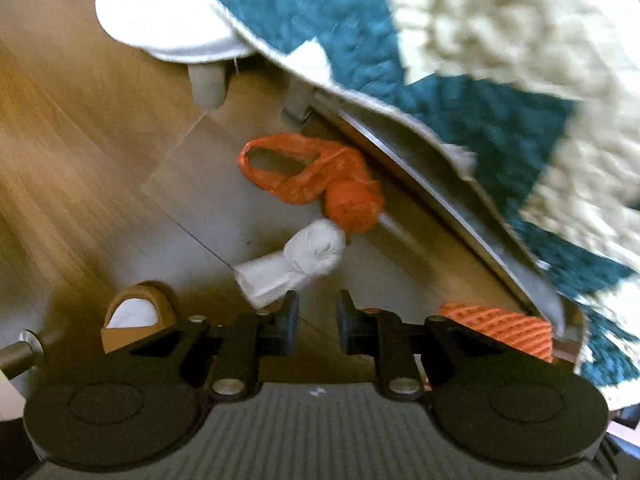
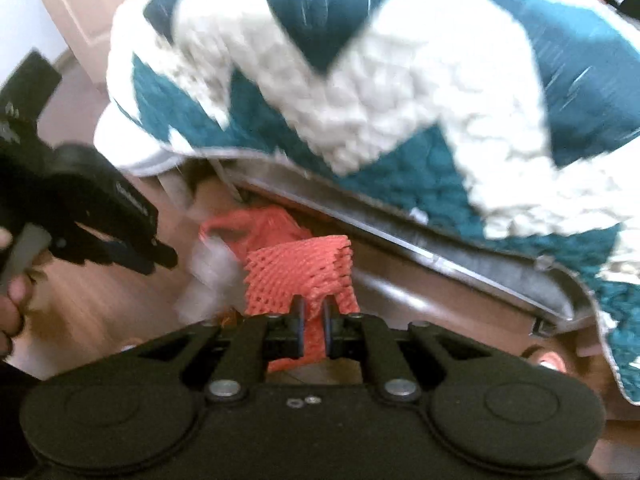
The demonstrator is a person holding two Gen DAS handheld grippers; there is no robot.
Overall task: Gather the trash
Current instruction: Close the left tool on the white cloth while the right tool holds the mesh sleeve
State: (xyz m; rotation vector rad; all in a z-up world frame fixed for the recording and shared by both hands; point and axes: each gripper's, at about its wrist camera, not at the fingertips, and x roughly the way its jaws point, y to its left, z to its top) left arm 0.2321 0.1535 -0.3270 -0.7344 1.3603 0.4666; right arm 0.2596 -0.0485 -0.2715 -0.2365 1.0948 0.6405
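Our right gripper [image 2: 314,314] is clamped on the orange net [image 2: 298,274]; our left gripper [image 1: 318,314] hangs with fingers parted, holding nothing.

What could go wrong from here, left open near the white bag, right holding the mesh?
1. The right gripper pinches only the bottom edge of the orange foam mesh; it may slip out.
2. The left gripper is open beside the white knotted bag, which touches the orange bag; closing could nudge both under the bed frame.
3. The hanging quilt could snag.
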